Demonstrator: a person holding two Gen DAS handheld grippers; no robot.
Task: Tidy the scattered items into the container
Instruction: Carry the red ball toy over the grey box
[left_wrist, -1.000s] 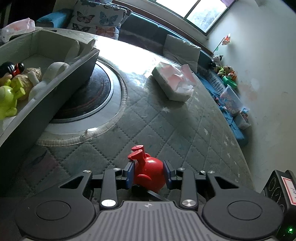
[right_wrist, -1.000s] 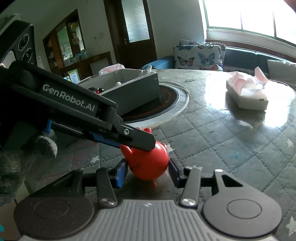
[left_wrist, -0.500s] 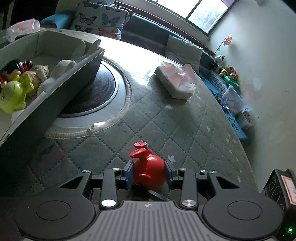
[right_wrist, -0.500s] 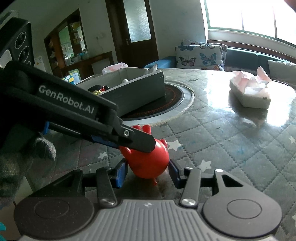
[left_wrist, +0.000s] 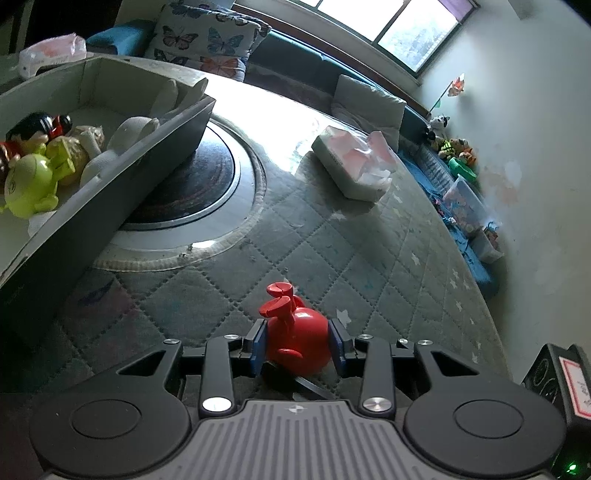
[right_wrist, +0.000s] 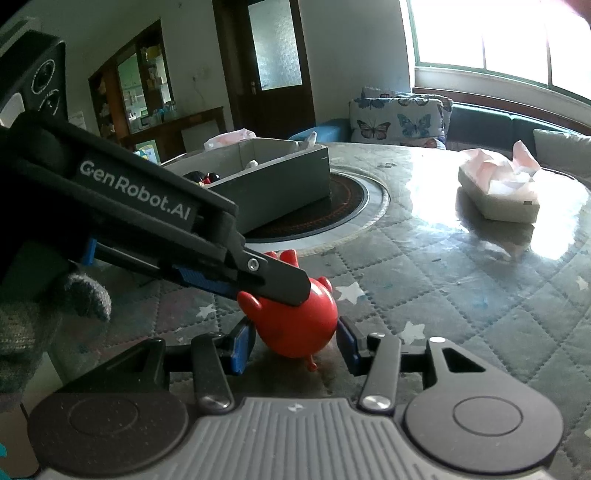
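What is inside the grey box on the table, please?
Inside the grey box lie a yellow-green toy, a black and red figure, a beige doll and white pieces. The near wall hides the rest.

A home living room: butterfly cushions (left_wrist: 207, 44), sofa (right_wrist: 517, 122), toys (left_wrist: 454, 147).

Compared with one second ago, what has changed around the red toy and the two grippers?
The left gripper, shut on the red toy, pulled back from the grey box, so the box and tissue pack look farther away. Unchanged: the grip, and the right gripper open around the toy.
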